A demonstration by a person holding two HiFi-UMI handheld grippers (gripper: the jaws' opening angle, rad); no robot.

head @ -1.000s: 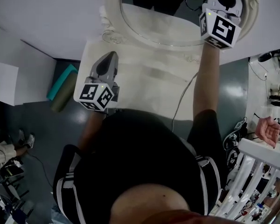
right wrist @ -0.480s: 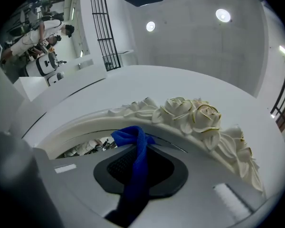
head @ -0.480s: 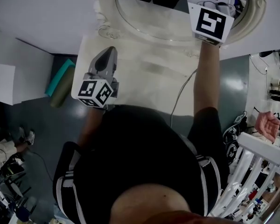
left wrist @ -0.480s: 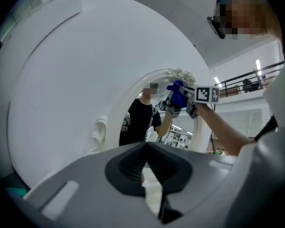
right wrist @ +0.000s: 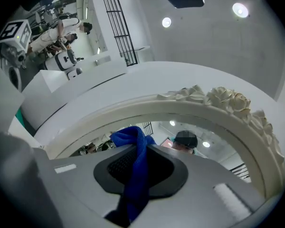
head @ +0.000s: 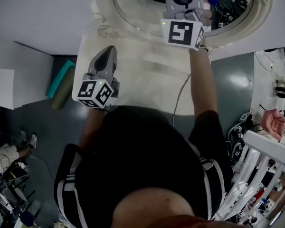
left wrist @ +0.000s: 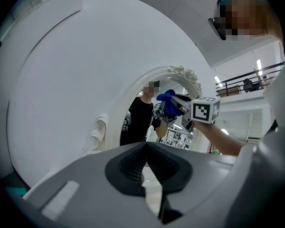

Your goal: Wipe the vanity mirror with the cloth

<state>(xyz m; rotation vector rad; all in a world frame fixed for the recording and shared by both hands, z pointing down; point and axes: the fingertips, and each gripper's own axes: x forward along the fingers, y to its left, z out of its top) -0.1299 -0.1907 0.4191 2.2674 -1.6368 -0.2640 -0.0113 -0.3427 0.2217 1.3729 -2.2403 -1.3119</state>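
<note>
since a second ago the right gripper (right wrist: 140, 152) has travelled leftward across the vanity mirror (head: 137, 11), from the right-hand rim to the middle of the glass. i read that as a wiping stroke under way, with the left part of the glass probably still to be covered. its jaws are pinched tight on the cloth (right wrist: 137, 144), a blue fold that runs up through the pads and bunches just above the tips. the bunch points at the glass. the gripper's own view does not settle whether the cloth actually presses on it, though in the left gripper view it looks to be right at the surface.

the left gripper (left wrist: 146, 167) has barely shifted. its jaws are pressed together with nothing between them, and it hovers low over the white tabletop (head: 147, 70) in front of the mirror, well apart from the other gripper and idle in the wipe.

the mirror stands upright at the back of the tabletop, against the wall. it is oval, in a cream frame (right wrist: 180, 106) with moulded roses along the top. its glass reflects the room lights, the person and the gripper, and i can make out no streaks or smears from here. a thin cable (head: 180, 99) trails over the tabletop below the right arm.
</note>
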